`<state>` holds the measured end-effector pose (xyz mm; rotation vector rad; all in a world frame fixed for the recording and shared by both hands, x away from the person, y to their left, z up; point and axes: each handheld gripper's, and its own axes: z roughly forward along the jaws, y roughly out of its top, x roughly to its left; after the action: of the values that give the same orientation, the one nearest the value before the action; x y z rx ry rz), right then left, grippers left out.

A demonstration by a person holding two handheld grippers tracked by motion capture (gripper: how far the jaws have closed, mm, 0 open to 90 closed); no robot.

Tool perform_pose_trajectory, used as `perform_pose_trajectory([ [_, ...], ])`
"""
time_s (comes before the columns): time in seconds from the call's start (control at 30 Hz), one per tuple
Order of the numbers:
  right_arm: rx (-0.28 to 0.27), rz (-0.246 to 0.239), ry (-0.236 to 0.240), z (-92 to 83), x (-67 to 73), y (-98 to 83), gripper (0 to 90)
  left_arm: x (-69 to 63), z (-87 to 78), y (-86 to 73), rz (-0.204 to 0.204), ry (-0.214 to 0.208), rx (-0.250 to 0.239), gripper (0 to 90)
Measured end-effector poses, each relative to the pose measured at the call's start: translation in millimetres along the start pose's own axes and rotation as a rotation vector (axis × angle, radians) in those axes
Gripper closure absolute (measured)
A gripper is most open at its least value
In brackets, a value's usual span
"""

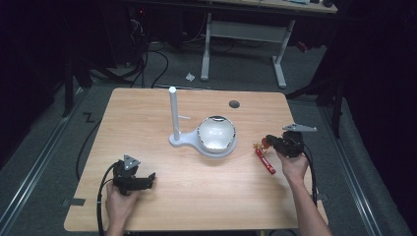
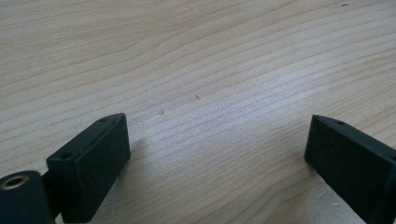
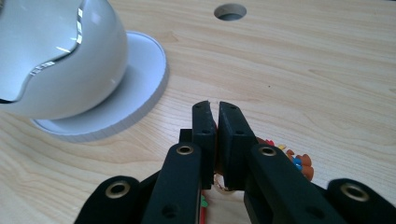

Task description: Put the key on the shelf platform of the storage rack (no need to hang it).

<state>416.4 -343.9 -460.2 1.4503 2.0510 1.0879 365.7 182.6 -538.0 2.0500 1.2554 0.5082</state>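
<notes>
A keychain with a red strap (image 1: 266, 162) and a small colourful charm (image 3: 299, 161) is at the table's right side. My right gripper (image 1: 266, 143) is shut on its top end, and the strap trails down towards the wood. In the right gripper view the jaws (image 3: 217, 106) press together, with a thin ring peeking out below them. A white bowl-shaped shell (image 1: 216, 132) rests on a white stand (image 1: 183, 141) with an upright post (image 1: 173, 110), left of that gripper. My left gripper (image 1: 150, 178) stands open near the front left, nothing between its fingers (image 2: 93, 158).
The wooden table (image 1: 196, 196) has a round cable hole (image 1: 234, 104) behind the bowl. The stand's flat disc (image 3: 142, 79) lies just ahead and left of the right jaws. Beyond the table are a desk frame and cables on a grey floor.
</notes>
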Motion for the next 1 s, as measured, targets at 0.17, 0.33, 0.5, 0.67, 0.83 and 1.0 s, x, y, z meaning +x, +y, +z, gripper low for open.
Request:
perform_pose_trajectory([
  [0.17,-0.021,-0.021,0.016,-15.8,4.4,9.5,86.3,0.1,-0.1,0.0,0.001,0.000,0.001,7.0],
  [0.33,-0.045,-0.049,0.039,-32.5,15.3,22.0,86.3,-0.1,-0.1,0.0,0.002,-0.001,0.000,7.3],
  [0.5,-0.062,-0.074,0.068,-41.7,23.1,28.6,86.3,-0.2,-0.1,-0.1,0.002,0.000,-0.001,7.6],
  [0.67,-0.095,-0.092,0.112,-54.5,32.3,39.5,86.3,-0.1,-0.2,-0.1,0.002,-0.001,-0.001,7.6],
  [0.83,-0.128,-0.107,0.148,-61.6,40.4,46.6,86.3,-0.2,-0.2,-0.2,0.001,0.001,-0.003,8.0],
  [1.0,-0.141,-0.117,0.177,-67.4,48.9,56.2,86.4,-0.2,-0.2,-0.2,0.000,0.001,-0.003,8.1],
])
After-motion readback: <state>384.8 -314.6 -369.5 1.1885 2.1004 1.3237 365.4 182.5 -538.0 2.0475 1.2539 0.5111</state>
